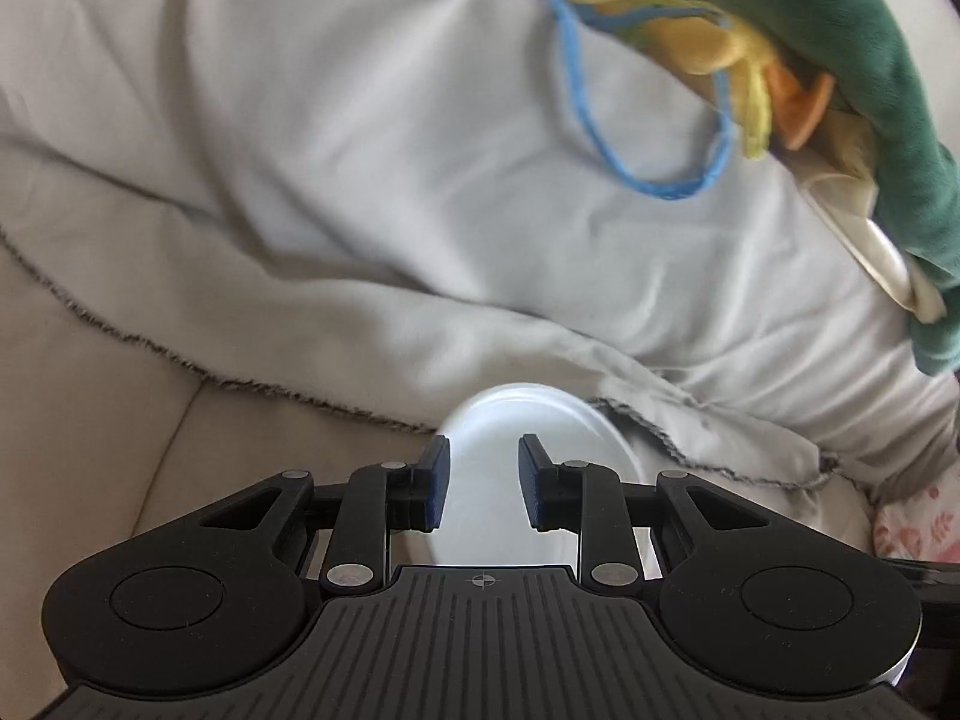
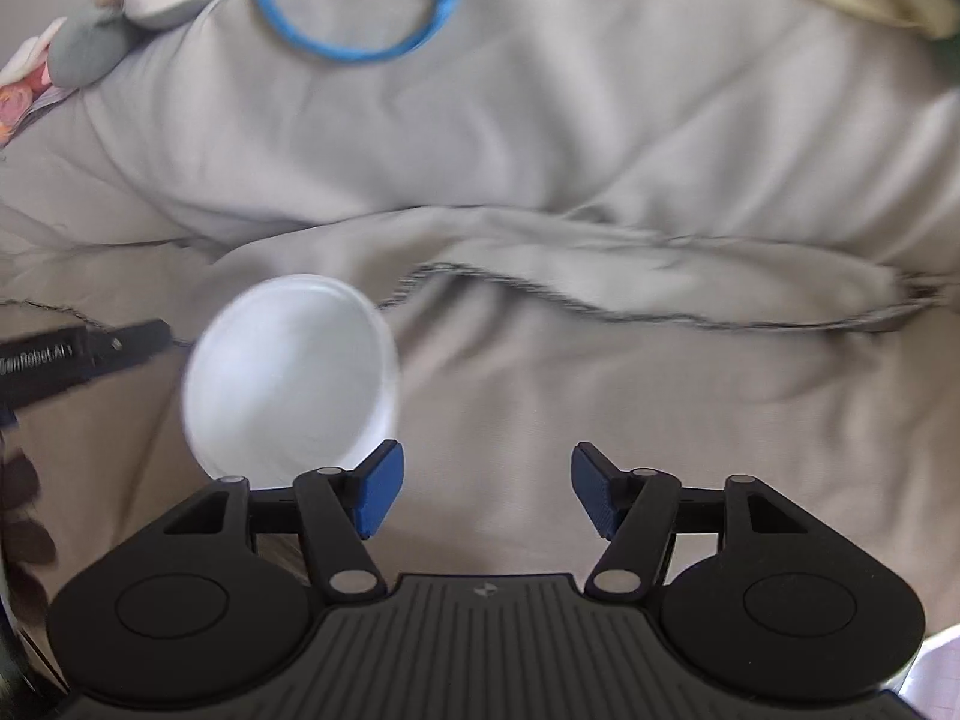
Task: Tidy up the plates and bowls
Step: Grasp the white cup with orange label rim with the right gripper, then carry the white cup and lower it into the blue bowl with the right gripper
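The left gripper [image 1: 483, 480] carries a white bowl [image 1: 540, 450] above the sofa [image 1: 120, 450] — its narrow jaws seem to pinch the rim. The right gripper [image 2: 486, 489] hangs wide and empty. No stack or other dishes show — most sorting looks undone.

light: soft daylight | blur: motion-smeared fabric | edges: fisheye-bent, dark corners

In the right wrist view, flat beige fabric [image 2: 540, 390] lies open from 12 to 3 o'clock. A white bowl [image 2: 288, 372] blocks 10 o'clock; the bunched blanket [image 2: 480, 120] rises beyond at 12.
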`<state>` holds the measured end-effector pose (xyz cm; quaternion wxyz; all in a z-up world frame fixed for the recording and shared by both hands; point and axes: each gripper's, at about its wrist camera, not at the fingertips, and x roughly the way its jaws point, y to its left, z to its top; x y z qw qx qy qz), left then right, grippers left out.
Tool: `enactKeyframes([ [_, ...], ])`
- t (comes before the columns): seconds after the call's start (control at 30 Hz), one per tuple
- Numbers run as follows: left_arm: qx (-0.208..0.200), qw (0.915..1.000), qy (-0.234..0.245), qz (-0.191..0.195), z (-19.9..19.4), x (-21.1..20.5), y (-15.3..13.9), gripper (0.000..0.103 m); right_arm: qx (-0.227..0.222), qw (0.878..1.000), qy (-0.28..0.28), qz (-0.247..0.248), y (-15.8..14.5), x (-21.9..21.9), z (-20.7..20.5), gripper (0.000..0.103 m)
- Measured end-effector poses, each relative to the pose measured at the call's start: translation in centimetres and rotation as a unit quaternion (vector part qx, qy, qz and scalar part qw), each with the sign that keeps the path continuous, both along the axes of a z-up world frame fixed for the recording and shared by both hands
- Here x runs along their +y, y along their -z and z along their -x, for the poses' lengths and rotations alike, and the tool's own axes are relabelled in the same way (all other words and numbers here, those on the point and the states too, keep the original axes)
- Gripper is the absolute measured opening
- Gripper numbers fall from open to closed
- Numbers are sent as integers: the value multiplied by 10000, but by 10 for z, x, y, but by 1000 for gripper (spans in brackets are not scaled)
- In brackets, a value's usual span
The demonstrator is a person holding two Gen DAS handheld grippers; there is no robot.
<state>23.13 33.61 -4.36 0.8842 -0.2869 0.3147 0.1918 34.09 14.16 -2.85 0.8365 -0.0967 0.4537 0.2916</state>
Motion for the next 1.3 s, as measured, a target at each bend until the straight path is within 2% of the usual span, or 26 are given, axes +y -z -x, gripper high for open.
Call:
enactKeyframes([
  [0.1,157,9998,-39,74,-5,3,13,28,-76,9999,107,-86,14,35,-4,82],
  [0.17,303,9994,-64,133,-6,6,22,28,-36,9999,97,-66,26,52,-6,83],
  [0.27,437,9987,-113,245,-12,10,35,28,308,9995,-64,-14,47,72,-15,82],
  [0.3,446,9985,-121,281,-14,9,38,28,374,9993,20,18,54,76,-19,80],
  [0.37,426,9982,-66,408,-19,8,45,29,619,9980,112,-24,66,79,-28,63],
  [0.4,436,9979,-40,468,-22,6,49,30,860,9962,85,-84,70,77,-33,46],
  [0.43,457,9976,-14,524,-25,3,53,28,1078,9940,84,-153,73,74,-37,34],
  [0.5,413,9966,75,705,-29,-2,57,27,1234,9918,39,-317,70,66,-36,30],
  [0.63,17,9924,393,1163,-34,-22,57,26,499,9987,-36,-137,46,43,-28,30],
  [0.7,-32,9892,629,1324,-40,-37,58,26,376,9992,42,-106,39,24,-32,30],
  [0.8,59,9843,1058,1410,-52,-64,60,26,371,9989,266,-92,37,-8,-44,31],
  [0.9,200,9810,1378,1352,-66,-87,67,26,356,9983,471,-25,47,-33,-53,32],
  [1.1,583,9834,1380,1026,-80,-107,83,29,825,9947,581,-174,67,-59,-60,34],
  [1.3,371,9819,1526,1055,-85,-107,85,33,987,9936,476,-288,74,-66,-65,34],
])
